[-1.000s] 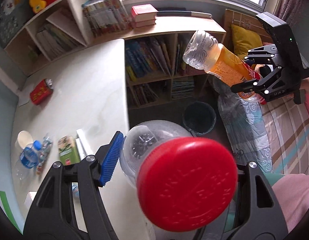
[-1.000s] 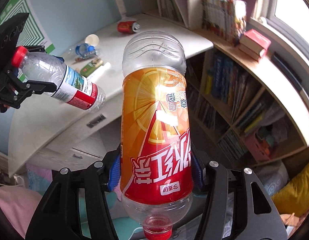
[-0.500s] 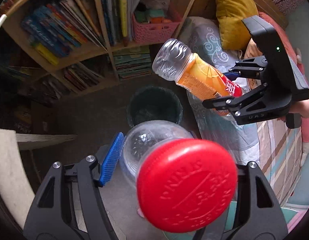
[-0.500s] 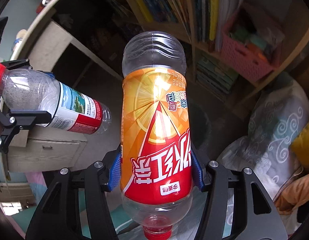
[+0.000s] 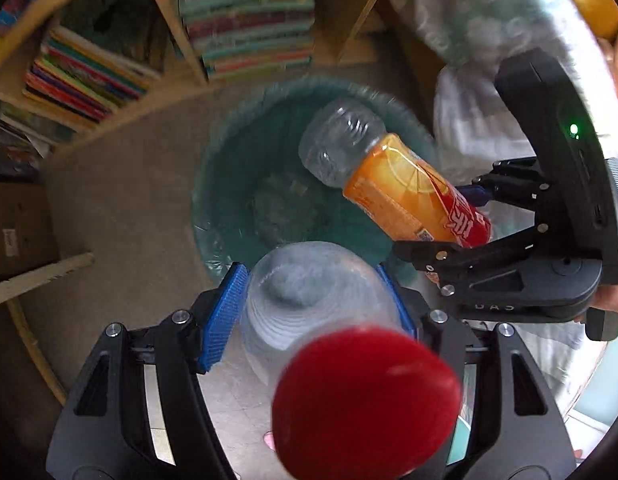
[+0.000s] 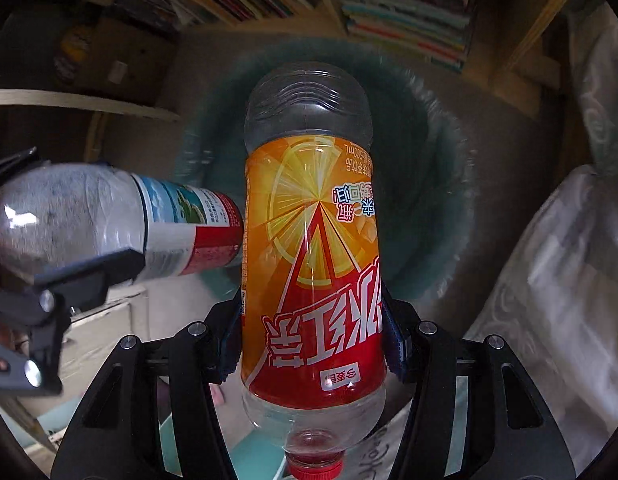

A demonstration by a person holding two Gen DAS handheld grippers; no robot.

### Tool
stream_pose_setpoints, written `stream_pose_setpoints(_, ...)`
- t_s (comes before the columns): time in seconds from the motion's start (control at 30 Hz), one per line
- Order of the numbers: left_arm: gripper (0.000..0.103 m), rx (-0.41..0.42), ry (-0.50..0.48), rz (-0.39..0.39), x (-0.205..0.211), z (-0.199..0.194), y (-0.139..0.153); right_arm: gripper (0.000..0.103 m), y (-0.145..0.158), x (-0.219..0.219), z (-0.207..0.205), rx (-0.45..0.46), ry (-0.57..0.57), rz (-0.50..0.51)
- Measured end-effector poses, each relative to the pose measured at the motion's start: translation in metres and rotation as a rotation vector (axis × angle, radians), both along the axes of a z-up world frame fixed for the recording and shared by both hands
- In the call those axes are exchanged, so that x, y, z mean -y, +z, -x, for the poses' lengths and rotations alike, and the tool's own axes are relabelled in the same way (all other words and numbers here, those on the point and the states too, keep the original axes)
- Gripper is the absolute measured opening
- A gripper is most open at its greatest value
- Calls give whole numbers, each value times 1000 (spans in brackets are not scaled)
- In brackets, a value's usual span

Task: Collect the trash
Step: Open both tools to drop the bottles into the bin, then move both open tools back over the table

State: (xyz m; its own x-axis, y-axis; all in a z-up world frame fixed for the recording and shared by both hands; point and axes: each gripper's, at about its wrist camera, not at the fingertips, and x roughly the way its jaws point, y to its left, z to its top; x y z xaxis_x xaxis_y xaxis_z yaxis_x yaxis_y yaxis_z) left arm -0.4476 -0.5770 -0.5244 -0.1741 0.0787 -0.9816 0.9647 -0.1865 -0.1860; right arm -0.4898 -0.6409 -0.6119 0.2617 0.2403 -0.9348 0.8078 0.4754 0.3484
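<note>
Two hand-held grippers hung over a dark green waste bin (image 5: 229, 184) lined with a clear bag, each clamped on an empty plastic bottle. The left gripper (image 5: 313, 300) pinched a clear water bottle (image 5: 309, 300) between its blue pads (image 5: 223, 320), red cap (image 5: 365, 404) toward the camera and base pointing down at the bin's near rim. The right gripper (image 6: 313, 332) grasped an orange-labelled drink bottle (image 6: 313, 240) around its lower label, cap nearest the lens, base aimed into the bin's mouth. In the right wrist view the two bottles met side on, though contact could not be confirmed. A bookshelf (image 5: 245, 20) of stacked books stood beyond the bin's far rim, with pale patterned bedding (image 6: 557, 280) at its right.
</note>
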Motion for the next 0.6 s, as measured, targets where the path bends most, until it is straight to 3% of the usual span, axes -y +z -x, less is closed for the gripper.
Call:
stream_pose_setpoints(0.13, 67, 2, 72, -70, 4, -10, -36, 59, -22, 2, -12, -30, 20, 1)
stream_pose_setpoints(0.23, 68, 3, 82, -85, 2, -11, -43, 62, -25, -1, -14, -33, 19, -8)
stream_pose_setpoints(0.27, 69, 0, 78, -85, 1, -10, -42, 68, -27, -1, -13, -26, 13, -4)
stream_pose_setpoints(0.43, 71, -19, 64, -64, -5, -11, -34, 67, -16, 1, -7, -16, 5, 11)
stream_pose_setpoints(0.6, 72, -34, 80, -52, -21, -18, -4, 67, 4, 5, 2, -25, -4, 31)
